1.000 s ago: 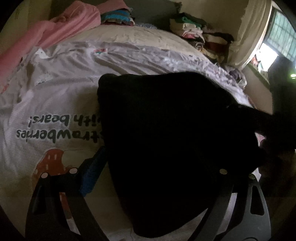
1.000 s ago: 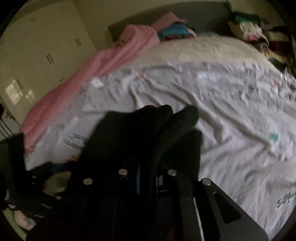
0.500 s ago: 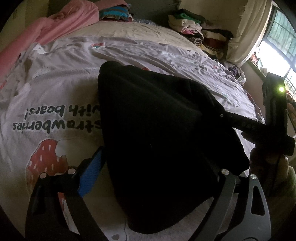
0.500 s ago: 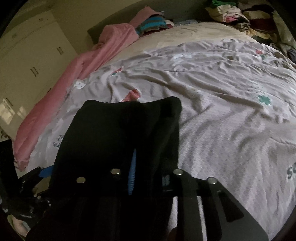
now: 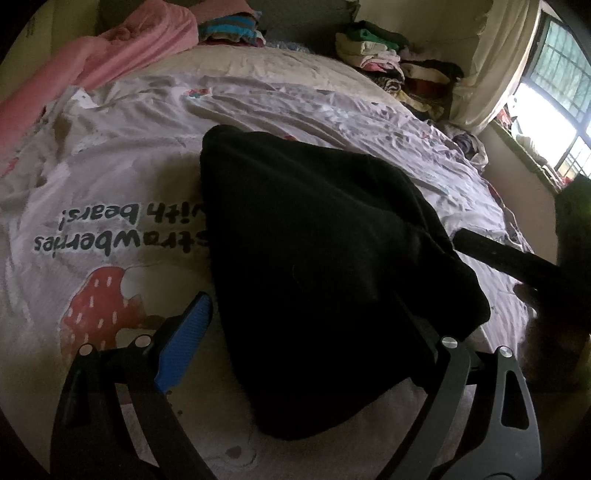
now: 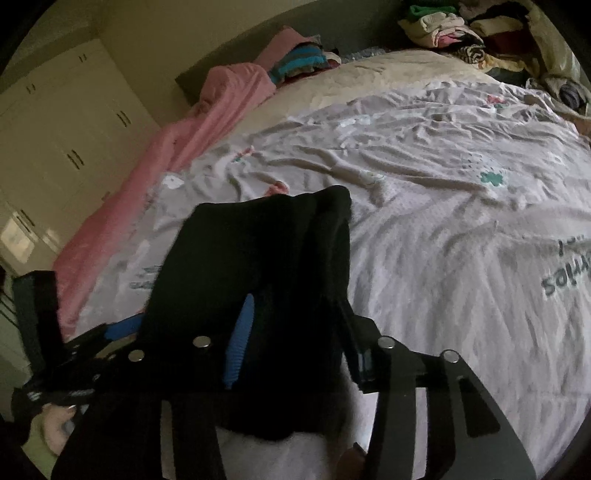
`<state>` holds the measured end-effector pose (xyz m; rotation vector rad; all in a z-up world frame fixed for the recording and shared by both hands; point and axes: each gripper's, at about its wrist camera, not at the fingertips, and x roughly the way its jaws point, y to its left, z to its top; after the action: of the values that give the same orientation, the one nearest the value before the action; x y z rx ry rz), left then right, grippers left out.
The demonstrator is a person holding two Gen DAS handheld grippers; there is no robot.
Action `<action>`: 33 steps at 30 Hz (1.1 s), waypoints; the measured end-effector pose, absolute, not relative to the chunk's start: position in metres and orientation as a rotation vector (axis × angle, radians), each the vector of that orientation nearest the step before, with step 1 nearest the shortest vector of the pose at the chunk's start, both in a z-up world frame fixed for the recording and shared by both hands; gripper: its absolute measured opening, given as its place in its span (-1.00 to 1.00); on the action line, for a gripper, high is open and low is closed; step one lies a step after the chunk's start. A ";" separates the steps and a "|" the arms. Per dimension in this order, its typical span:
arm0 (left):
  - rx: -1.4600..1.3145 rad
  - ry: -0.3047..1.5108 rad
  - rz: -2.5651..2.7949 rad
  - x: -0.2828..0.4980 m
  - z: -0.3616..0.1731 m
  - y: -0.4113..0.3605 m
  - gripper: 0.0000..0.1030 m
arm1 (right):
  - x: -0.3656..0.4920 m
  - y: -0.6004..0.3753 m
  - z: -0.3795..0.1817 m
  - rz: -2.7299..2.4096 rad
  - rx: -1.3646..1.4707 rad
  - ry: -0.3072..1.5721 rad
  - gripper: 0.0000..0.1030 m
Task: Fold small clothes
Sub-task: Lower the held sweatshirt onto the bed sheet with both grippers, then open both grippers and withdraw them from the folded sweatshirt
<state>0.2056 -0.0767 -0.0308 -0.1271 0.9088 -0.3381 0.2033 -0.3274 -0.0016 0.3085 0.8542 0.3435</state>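
A black garment (image 5: 314, 266) lies folded in a thick bundle on the printed bedsheet (image 5: 110, 184). My left gripper (image 5: 306, 332) is open, its blue-padded left finger (image 5: 184, 332) beside the garment's left edge and its right finger under the garment's right side. In the right wrist view the garment (image 6: 258, 258) drapes over my right gripper (image 6: 295, 332), whose fingers stand apart; a blue pad (image 6: 240, 332) shows between folds. The right gripper also shows at the garment's right edge in the left wrist view (image 5: 509, 258).
A pink blanket (image 5: 92, 66) runs along the bed's left side. Folded clothes (image 5: 229, 29) sit at the head, and a clothes pile (image 5: 391, 62) at the far right by the window. White wardrobes (image 6: 55, 147) stand left of the bed.
The right gripper has opened on the garment and the cloth has settled lower and flatter on the bed. The left gripper stays open around the garment's near end.
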 end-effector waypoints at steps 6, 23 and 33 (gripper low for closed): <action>-0.167 0.900 -0.325 0.196 -0.034 -0.067 0.68 | 0.187 -0.327 -0.008 0.398 0.376 0.886 0.29; -0.153 0.926 -0.360 0.189 -0.033 -0.081 0.55 | 0.174 -0.310 -0.015 0.278 0.161 0.839 -0.71; -0.144 0.922 -0.354 0.185 -0.033 -0.081 0.55 | 0.148 -0.319 -0.003 0.182 0.142 0.778 0.15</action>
<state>0.1849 -0.0810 -0.0329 -0.1435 0.9220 -0.3542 0.1476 -0.3194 -0.0033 0.1421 0.7781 0.1816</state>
